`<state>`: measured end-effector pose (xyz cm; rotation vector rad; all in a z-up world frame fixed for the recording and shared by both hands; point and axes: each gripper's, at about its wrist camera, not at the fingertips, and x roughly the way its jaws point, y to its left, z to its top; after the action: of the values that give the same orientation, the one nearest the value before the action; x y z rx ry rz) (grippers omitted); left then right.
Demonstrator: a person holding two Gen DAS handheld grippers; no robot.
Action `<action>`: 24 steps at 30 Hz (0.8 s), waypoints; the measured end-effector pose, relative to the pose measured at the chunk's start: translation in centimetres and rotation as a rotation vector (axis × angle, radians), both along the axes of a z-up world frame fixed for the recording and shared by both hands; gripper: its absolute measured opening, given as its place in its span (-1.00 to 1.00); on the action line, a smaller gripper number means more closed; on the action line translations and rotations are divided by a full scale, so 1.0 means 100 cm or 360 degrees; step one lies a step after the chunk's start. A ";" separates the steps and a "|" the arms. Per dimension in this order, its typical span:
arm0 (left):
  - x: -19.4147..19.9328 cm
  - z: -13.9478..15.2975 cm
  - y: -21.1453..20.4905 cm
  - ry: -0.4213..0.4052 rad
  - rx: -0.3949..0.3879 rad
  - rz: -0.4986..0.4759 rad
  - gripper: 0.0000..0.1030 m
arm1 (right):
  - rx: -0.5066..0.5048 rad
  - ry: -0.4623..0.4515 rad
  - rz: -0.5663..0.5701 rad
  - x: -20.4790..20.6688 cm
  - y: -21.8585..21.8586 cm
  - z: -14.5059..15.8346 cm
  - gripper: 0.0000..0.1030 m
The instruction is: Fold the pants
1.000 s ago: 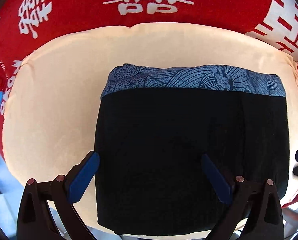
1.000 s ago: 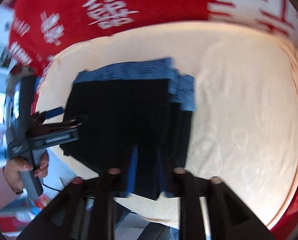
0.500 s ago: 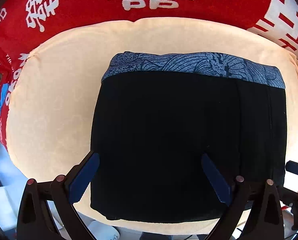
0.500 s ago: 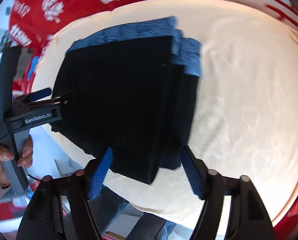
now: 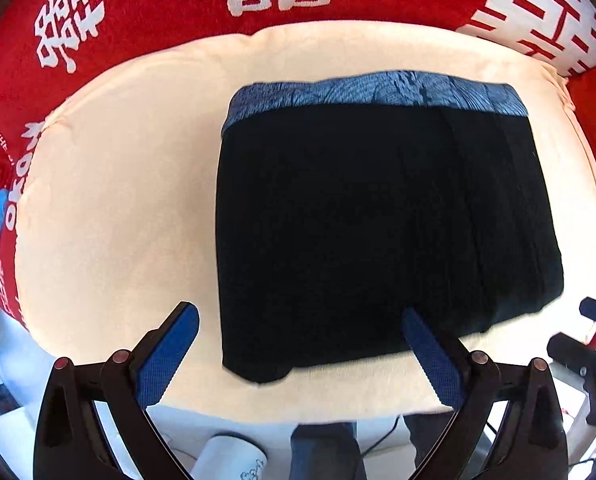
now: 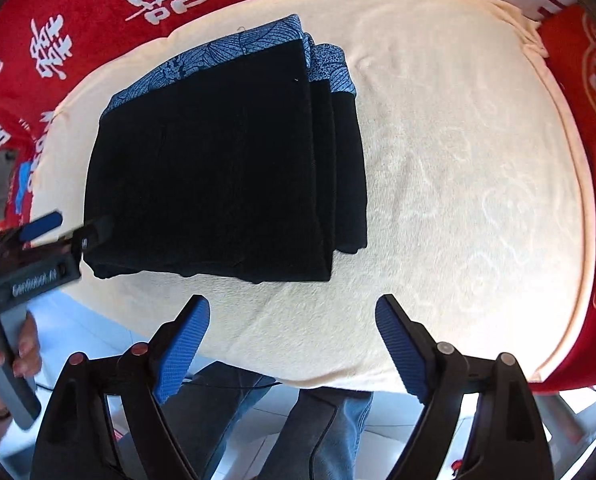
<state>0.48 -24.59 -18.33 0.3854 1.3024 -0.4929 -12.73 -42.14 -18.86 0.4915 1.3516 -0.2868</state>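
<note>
Left wrist view, left to right: red cloth with white characters (image 5: 145, 4) runs from 9 to 3 o'clock around a cream terry towel (image 5: 109, 200) spread over the table. Left gripper (image 5: 300, 354) hangs above the towel's near edge at 6 o'clock, jaws released and wide, nothing between the blue pads; its right finger overlaps the near edge of the pants in this view, contact unclear. Folded black pants with blue patterned waistband (image 5: 378, 220) lie flat on the towel, centre to 2 o'clock, waistband along the far side. Tip of the other gripper shows at 4 o'clock. Right wrist view, left to right: a person's hand (image 6: 1, 356) at 8 o'clock grips the left gripper's handle; its blue-padded tip sits at the pants' left near corner. Pants (image 6: 217, 160) sit at 10 to 11 o'clock on the towel (image 6: 458, 200), stacked layers stepped along the right edge. Right gripper (image 6: 291, 344) at 6 o'clock, jaws opening, nothing between them, apart from the pants over bare towel. Blue jeans legs (image 6: 318, 432) below the table edge.
</note>
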 end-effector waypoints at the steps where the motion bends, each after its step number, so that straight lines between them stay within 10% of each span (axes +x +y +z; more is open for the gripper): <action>1: -0.003 0.002 0.004 0.0014 -0.0003 -0.0006 0.98 | -0.0016 0.0004 -0.0008 0.000 0.005 0.003 0.84; 24: -0.043 0.076 0.059 -0.0046 -0.0079 0.0015 0.98 | -0.0123 0.0034 -0.0054 -0.009 0.060 0.076 0.97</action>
<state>-3.80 -18.67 -10.77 0.3440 1.2615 -0.5093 -13.62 -36.12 -11.30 0.4482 1.3489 -0.3716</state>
